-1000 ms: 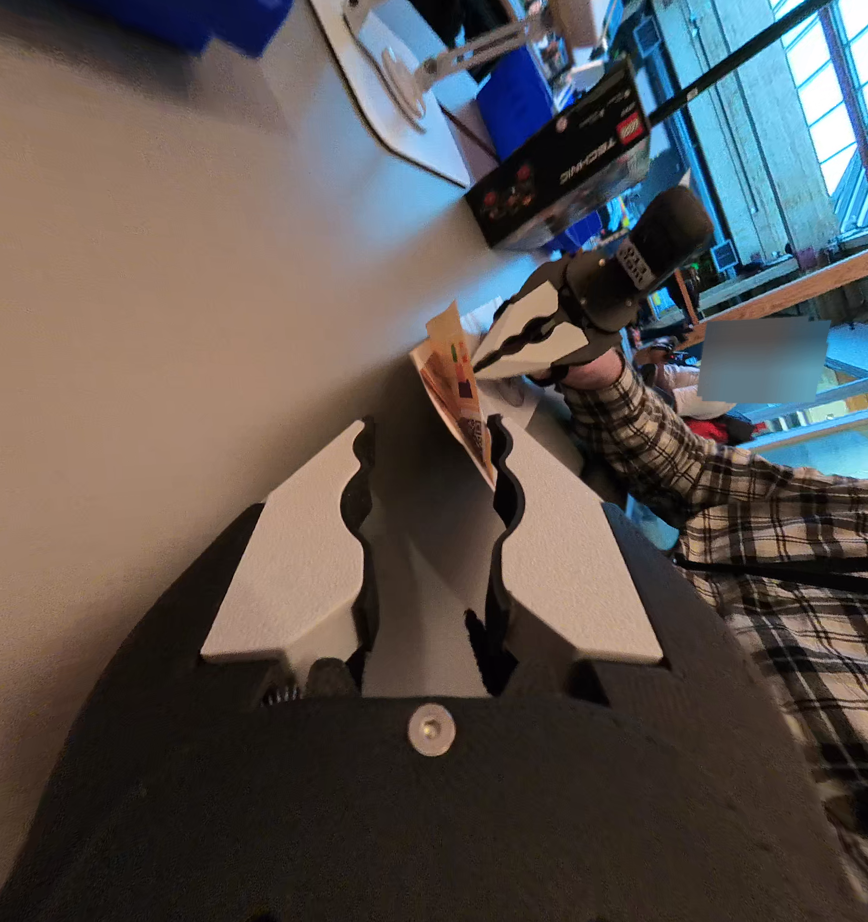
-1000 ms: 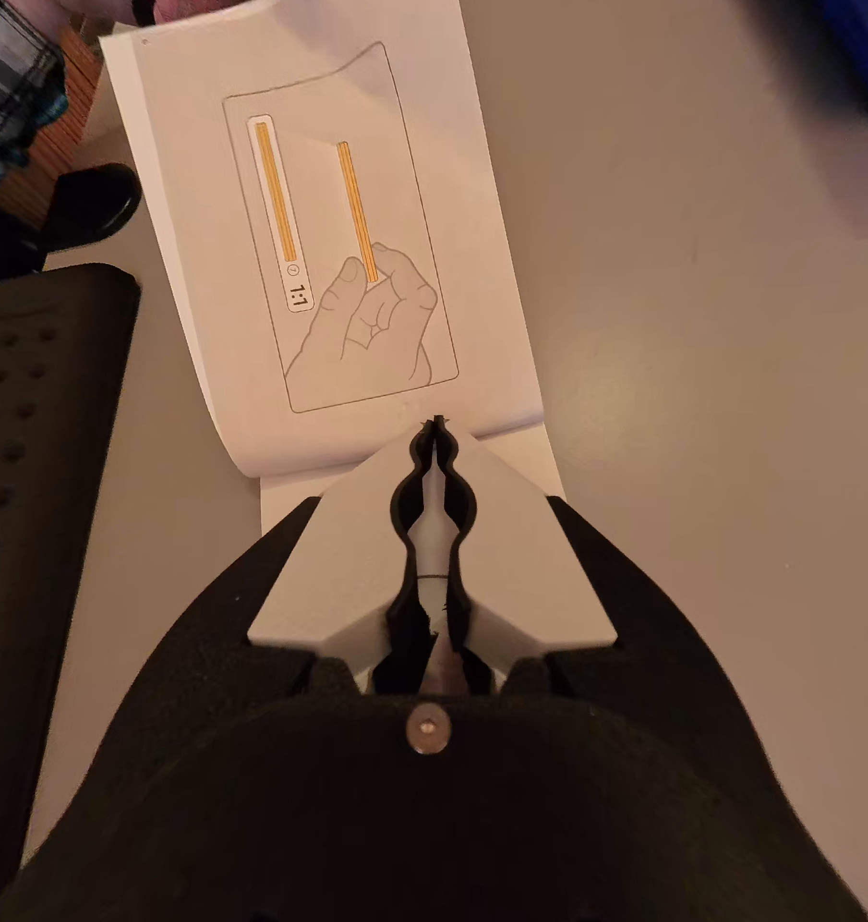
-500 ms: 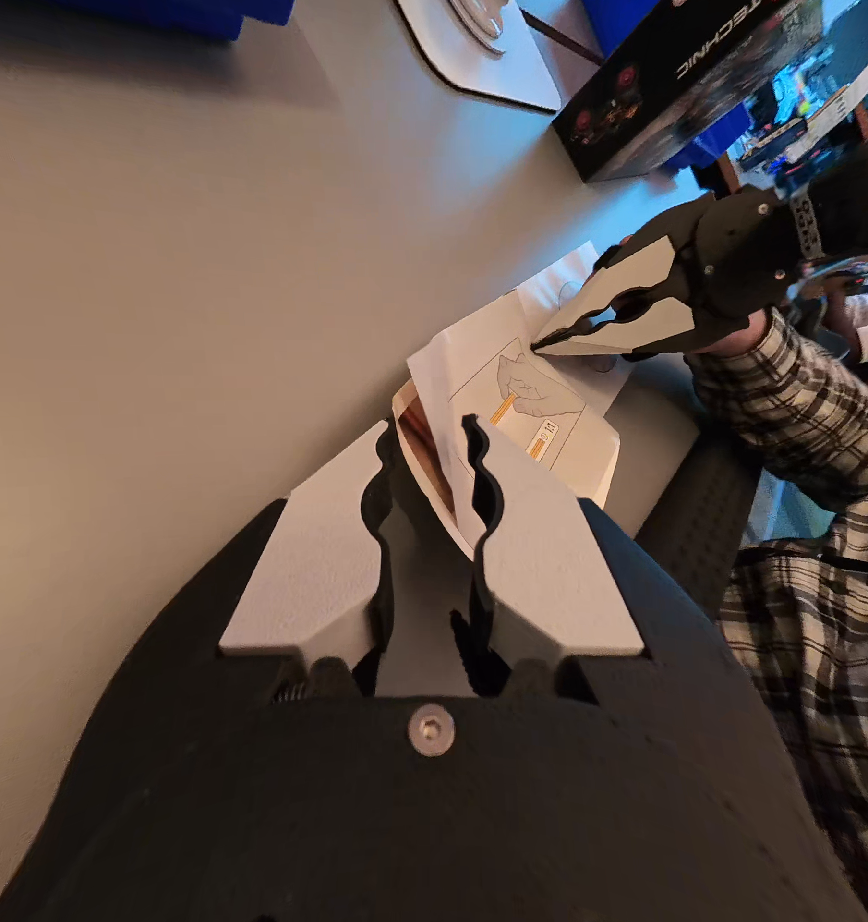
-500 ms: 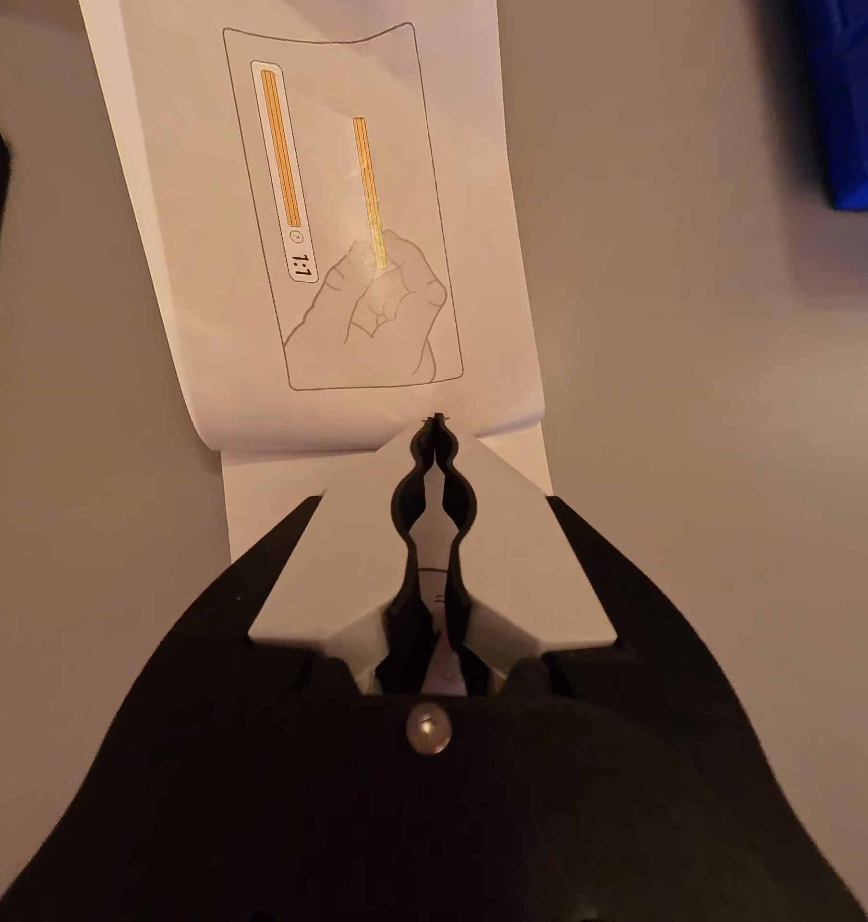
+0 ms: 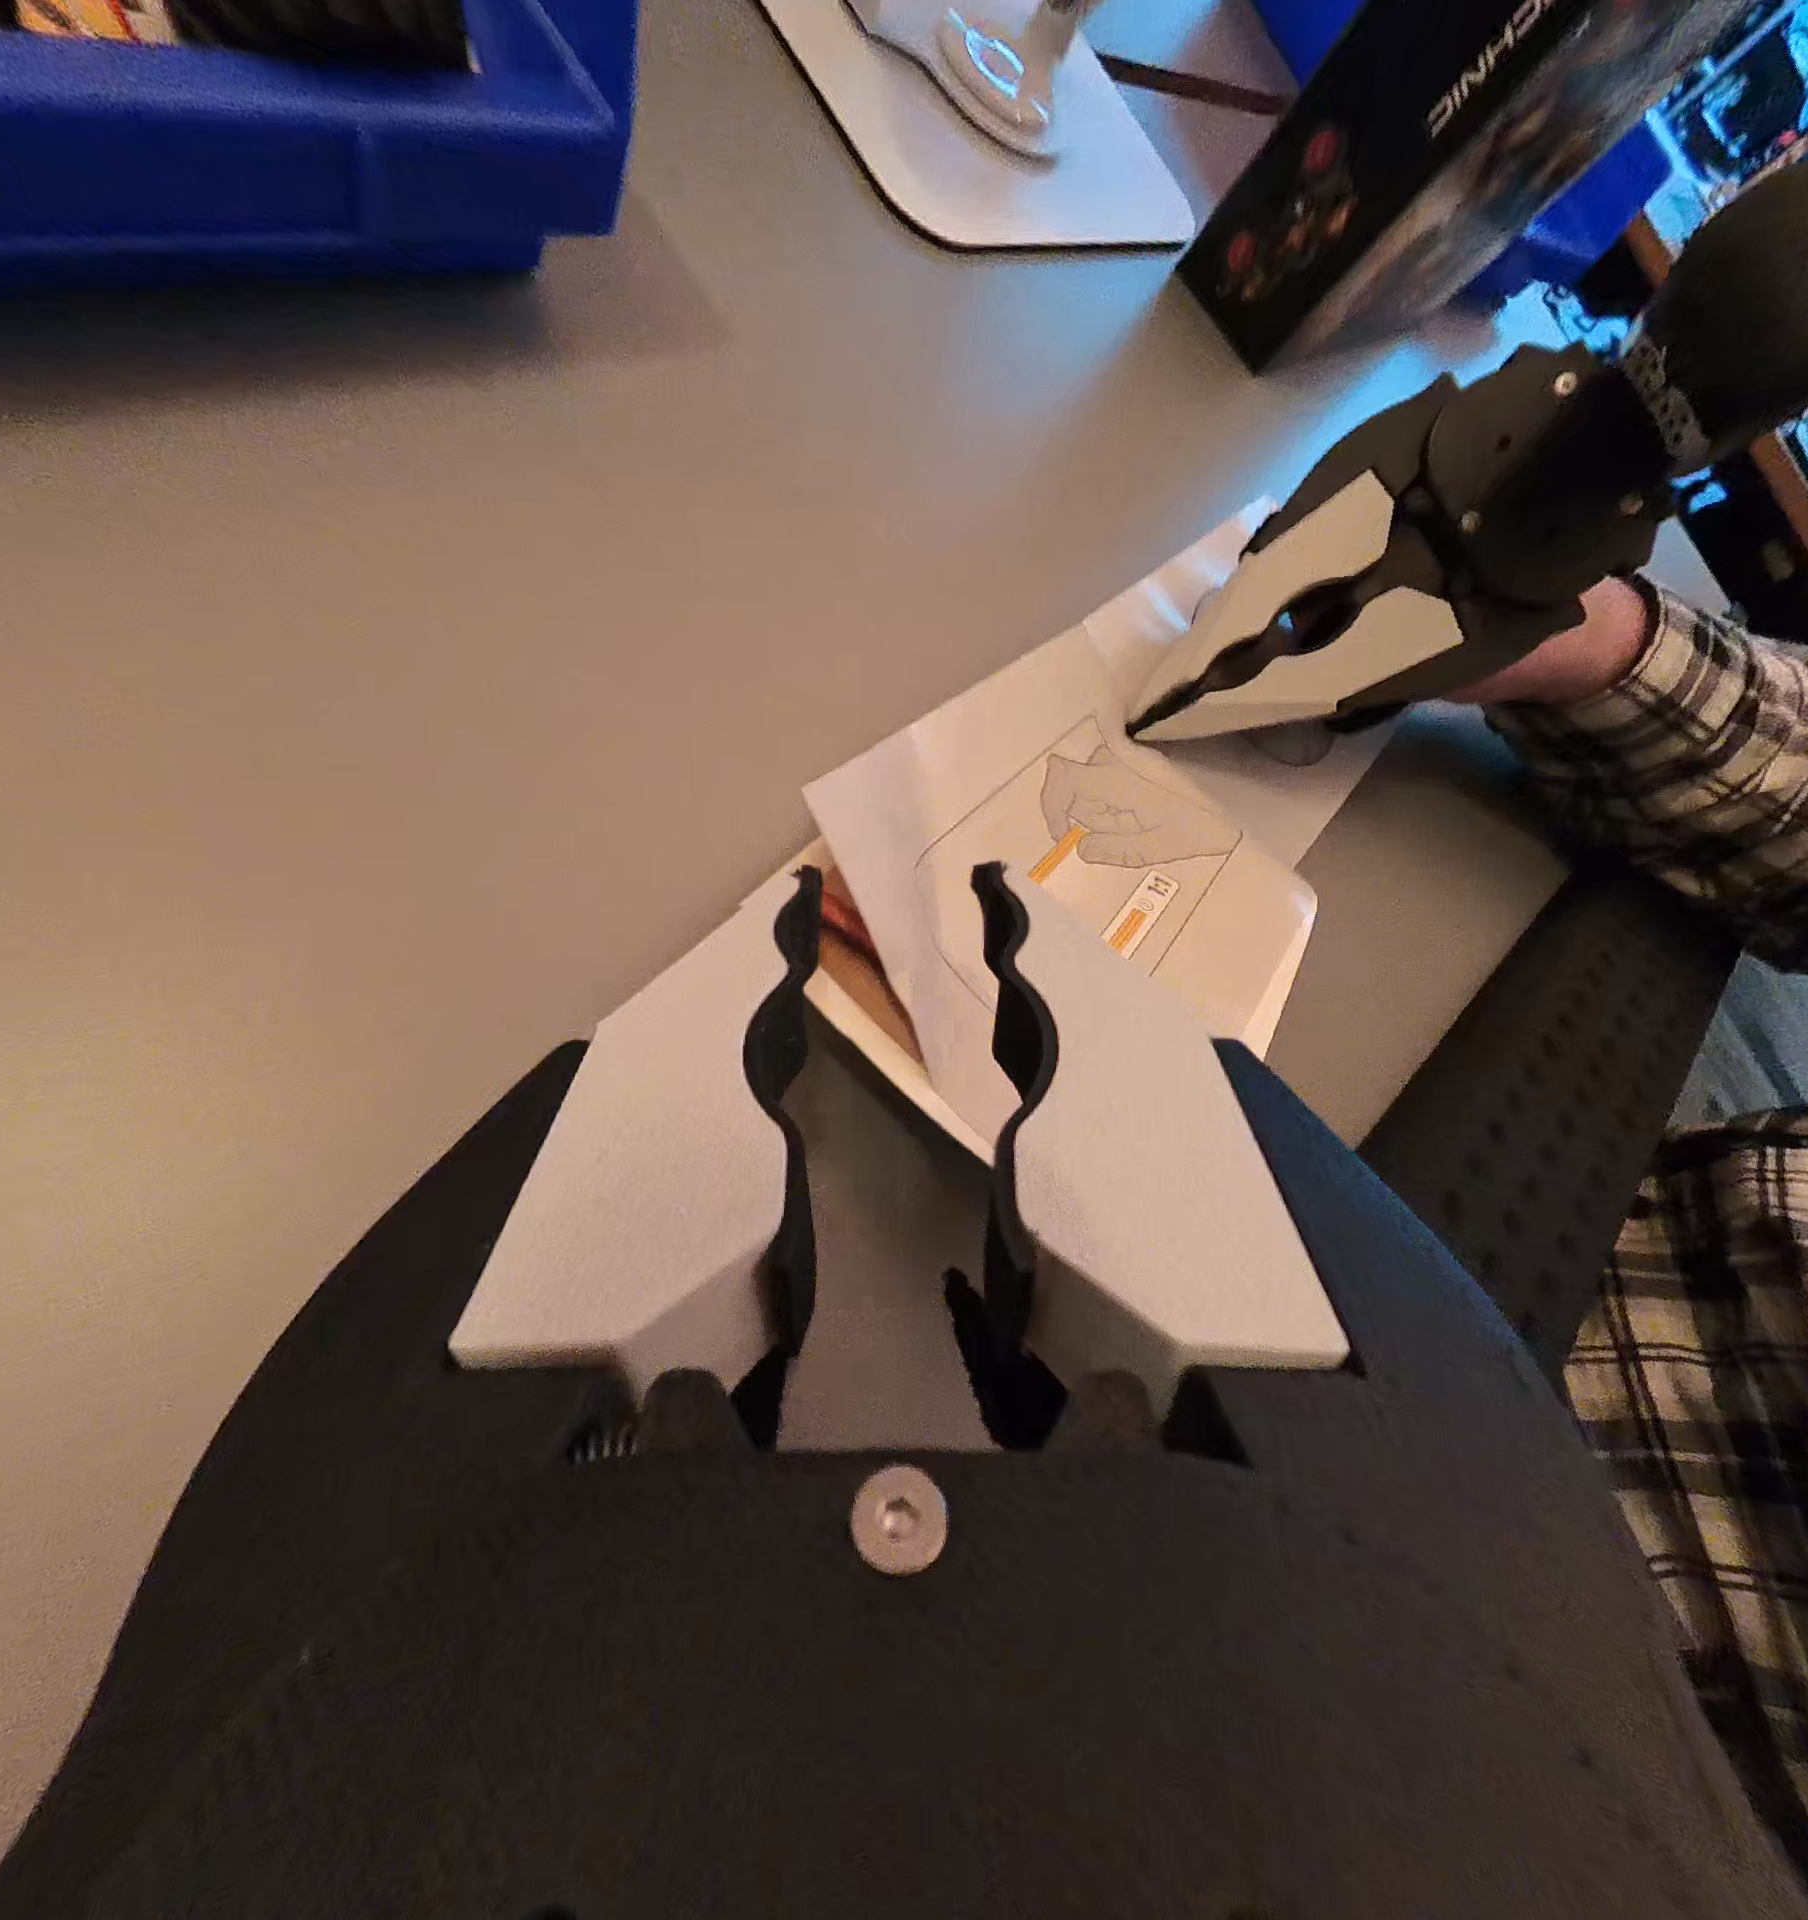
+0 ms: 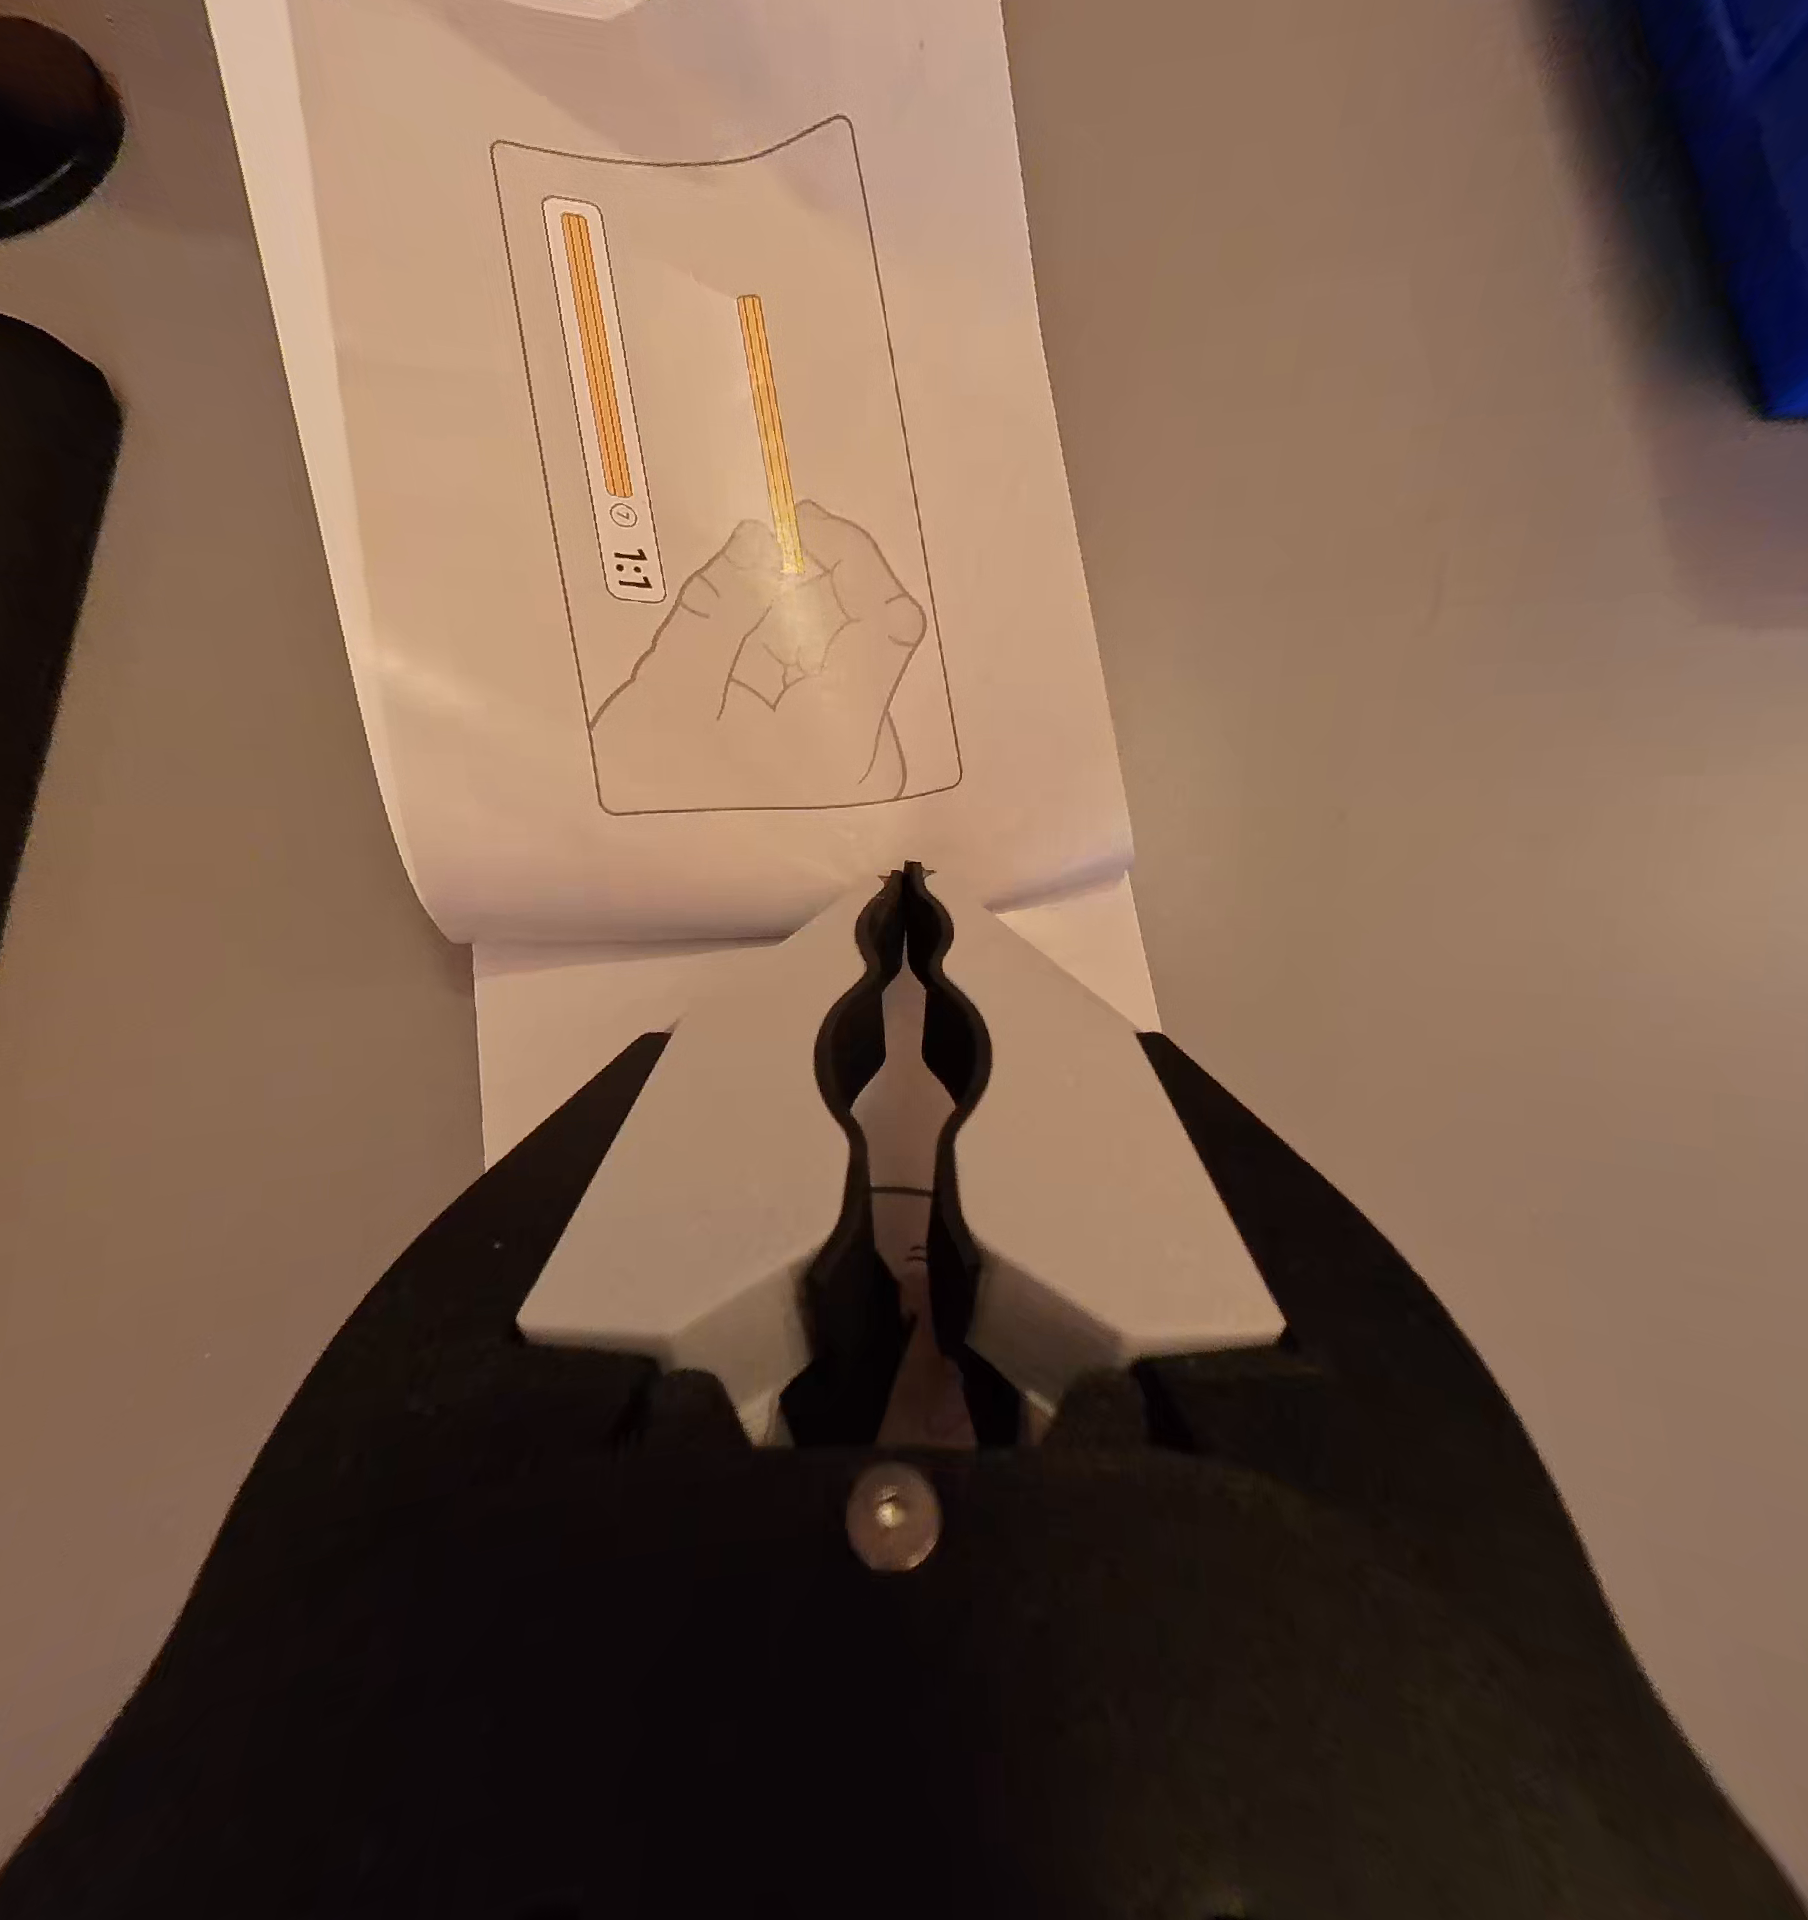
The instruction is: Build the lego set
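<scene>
Broadly, the grey table [image 5: 380,644] carries everything: a blue bin [image 5: 256,177] at its far edge, a dark lego box [image 5: 1419,177] standing beyond, a white base plate [image 5: 993,156] between them, and the instruction booklet [image 5: 1139,831] lying near the person's edge. No loose bricks show in either view, so the build looks to be at the reading stage, with a page being turned.

The booklet's long axis runs from the left tongs [image 5: 895,894] toward the right tongs [image 5: 1139,727], so each pair meets it from an opposite end. In the right wrist view the page with the hand drawing [image 6: 734,468] curls up and away ahead of the right tongs [image 6: 908,875], whose tips are pressed together right at the page's fold; whether they pinch the sheet or only press on it, I cannot tell. A plaid sleeve [image 5: 1731,748] leads to that tool.

The left tongs are spread, holding nothing. Their tips straddle the near corner of the lifted page, with the coloured page beneath [image 5: 858,956] showing in the gap. That makes the left pair the nearer one to the loose edge: I judge the coming move turns on closing there, or on flattening the sheet along the booklet's length
</scene>
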A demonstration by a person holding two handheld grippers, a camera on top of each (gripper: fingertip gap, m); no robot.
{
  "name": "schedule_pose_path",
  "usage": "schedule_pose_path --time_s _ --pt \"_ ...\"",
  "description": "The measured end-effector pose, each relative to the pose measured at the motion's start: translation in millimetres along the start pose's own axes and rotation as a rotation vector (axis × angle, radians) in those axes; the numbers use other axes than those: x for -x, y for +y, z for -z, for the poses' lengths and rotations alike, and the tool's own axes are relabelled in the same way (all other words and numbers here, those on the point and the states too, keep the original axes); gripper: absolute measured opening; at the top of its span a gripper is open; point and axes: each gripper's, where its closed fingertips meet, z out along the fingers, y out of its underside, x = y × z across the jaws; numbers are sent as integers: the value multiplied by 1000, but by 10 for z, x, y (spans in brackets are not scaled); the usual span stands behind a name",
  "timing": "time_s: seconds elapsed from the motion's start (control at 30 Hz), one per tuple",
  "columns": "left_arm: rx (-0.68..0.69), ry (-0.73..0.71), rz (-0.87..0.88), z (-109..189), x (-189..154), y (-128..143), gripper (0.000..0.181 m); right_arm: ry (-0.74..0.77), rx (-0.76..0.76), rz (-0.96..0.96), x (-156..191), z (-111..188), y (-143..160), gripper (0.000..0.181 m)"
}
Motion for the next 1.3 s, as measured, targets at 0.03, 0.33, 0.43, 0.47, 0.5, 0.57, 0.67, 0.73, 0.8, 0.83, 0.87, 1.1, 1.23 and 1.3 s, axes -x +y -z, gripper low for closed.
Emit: schedule_pose_path --time_s 0.03,0.33,0.43,0.47,0.5,0.57,0.67,0.73,0.8,0.83,0.87,1.1,1.23,1.3 --pt "10 10 -4 -44 -31 25 29 -1 0 0 0 -1 0 0" --pt "21 115 -40 -270 -340 25 8 -9 -12 -9 -3 1 -3 0" --pt "9 154 -79 -283 -534 -44 5 -15 -14 -10 -3 1 -3 0" --pt "14 158 -112 -291 -604 -54 3 -16 -15 -11 -4 1 -3 0" --pt "10 172 -153 -296 -708 -73 2 -16 -15 -10 -5 1 -3 0" --pt "22 182 -265 -330 -934 -69 0 -16 -16 -11 -5 1 -4 0" --pt "111 124 -461 -479 -1171 95 0 -19 -17 -13 -5 2 -4 0" --pt "200 89 -595 -600 -1285 276 0 -21 -18 -14 -7 2 -4 0" --pt "245 67 -674 -697 -1362 392 0 -22 -18 -16 -7 3 -5 0" --pt "262 67 -695 -730 -1391 443 0 -21 -18 -15 -7 3 -5 0" --pt "272 64 -709 -756 -1405 482 0 -21 -19 -15 -7 3 -5 0" --pt "249 3 -712 -719 -1303 471 0 -25 -22 -19 -8 5 -8 0" --pt "149 -61 -602 -550 -1064 248 0 -34 -35 -42 -12 13 -18 0" --pt "101 -85 -511 -457 -900 158 0 -62 -57 -78 -12 46 -49 10"
